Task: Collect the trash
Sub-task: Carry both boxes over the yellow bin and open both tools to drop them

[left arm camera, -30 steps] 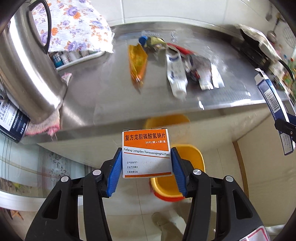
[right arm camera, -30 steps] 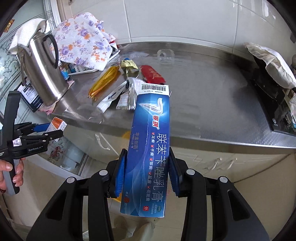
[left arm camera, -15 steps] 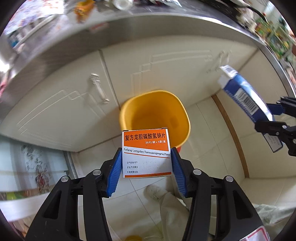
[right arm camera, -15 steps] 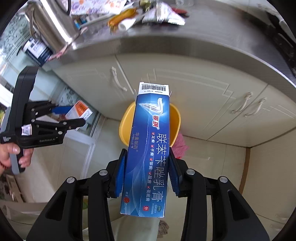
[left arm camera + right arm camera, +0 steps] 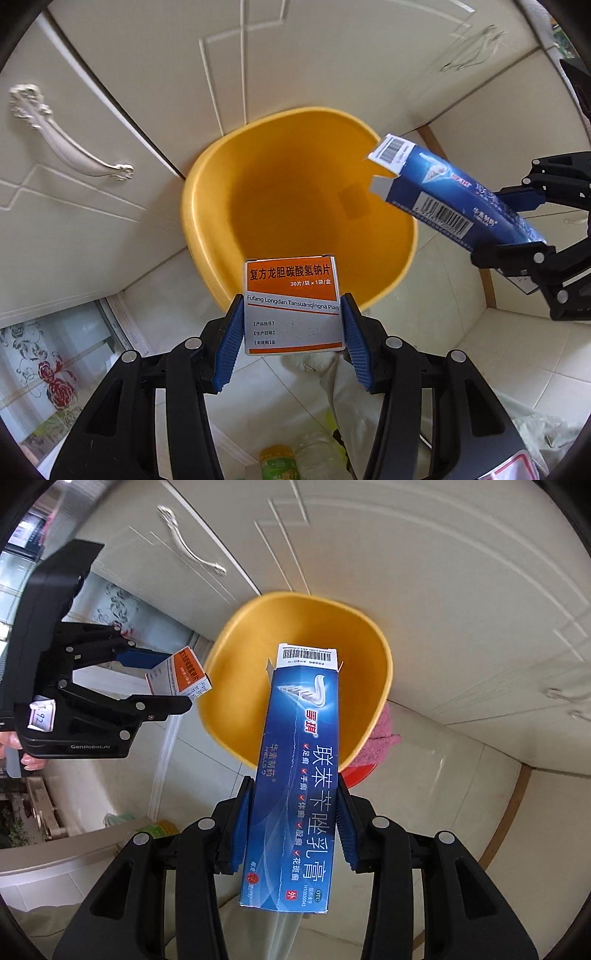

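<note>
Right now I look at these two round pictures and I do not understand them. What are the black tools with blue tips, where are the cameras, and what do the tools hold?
No robot is here. A person carries a handheld two-finger gripper in each hand, and a wide-angle camera on each looks forward along its fingers, so every picture is round and bent. One picture is from the left gripper: its blue pads clamp a small orange and white medicine box. The other is from the right gripper, clamped on a long blue carton with an open end flap. Each camera also sees the other tool at its side. Both point down at a yellow bin on a tiled floor, in front of cream cabinet doors.
</note>
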Available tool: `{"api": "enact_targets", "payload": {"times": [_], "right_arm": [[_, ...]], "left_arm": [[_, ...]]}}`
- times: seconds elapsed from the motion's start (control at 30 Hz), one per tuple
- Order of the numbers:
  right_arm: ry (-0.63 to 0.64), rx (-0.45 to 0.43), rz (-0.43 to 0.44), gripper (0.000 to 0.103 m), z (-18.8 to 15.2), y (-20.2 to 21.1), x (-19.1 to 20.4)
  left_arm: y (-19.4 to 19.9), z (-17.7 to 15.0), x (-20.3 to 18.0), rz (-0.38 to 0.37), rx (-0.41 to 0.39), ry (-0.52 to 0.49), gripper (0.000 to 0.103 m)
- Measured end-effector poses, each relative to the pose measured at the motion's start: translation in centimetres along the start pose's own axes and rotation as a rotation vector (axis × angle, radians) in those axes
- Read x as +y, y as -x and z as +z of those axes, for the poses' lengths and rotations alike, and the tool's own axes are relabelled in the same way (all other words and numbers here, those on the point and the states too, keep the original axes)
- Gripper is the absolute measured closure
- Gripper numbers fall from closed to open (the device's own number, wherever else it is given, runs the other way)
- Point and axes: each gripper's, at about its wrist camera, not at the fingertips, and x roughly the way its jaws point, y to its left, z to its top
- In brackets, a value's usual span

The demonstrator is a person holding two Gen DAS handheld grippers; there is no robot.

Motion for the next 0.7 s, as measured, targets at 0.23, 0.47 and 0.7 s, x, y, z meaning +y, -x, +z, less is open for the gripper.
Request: {"api": "enact_targets", "payload": {"times": [0.23,0.47,0.7], "right_arm": [[0.004,0.048,-0.007,0.060,2.8,-4.1,-0.9],[0.011,0.037,0.001,0.055,3.9,-5.4,-0.8],[-0.007,-0.008,-0.010,0.036,3.8,-4.7,-0.9]], "left_arm": [[-3.8,1.0,1.0,0.023,0.069,-0.019,0.052],[-4.4,1.5,1.9,0.004,0.063,0.009,0.048],[-4.7,1.8,2.0,0.024,0.044,0.023,0.032]]}}
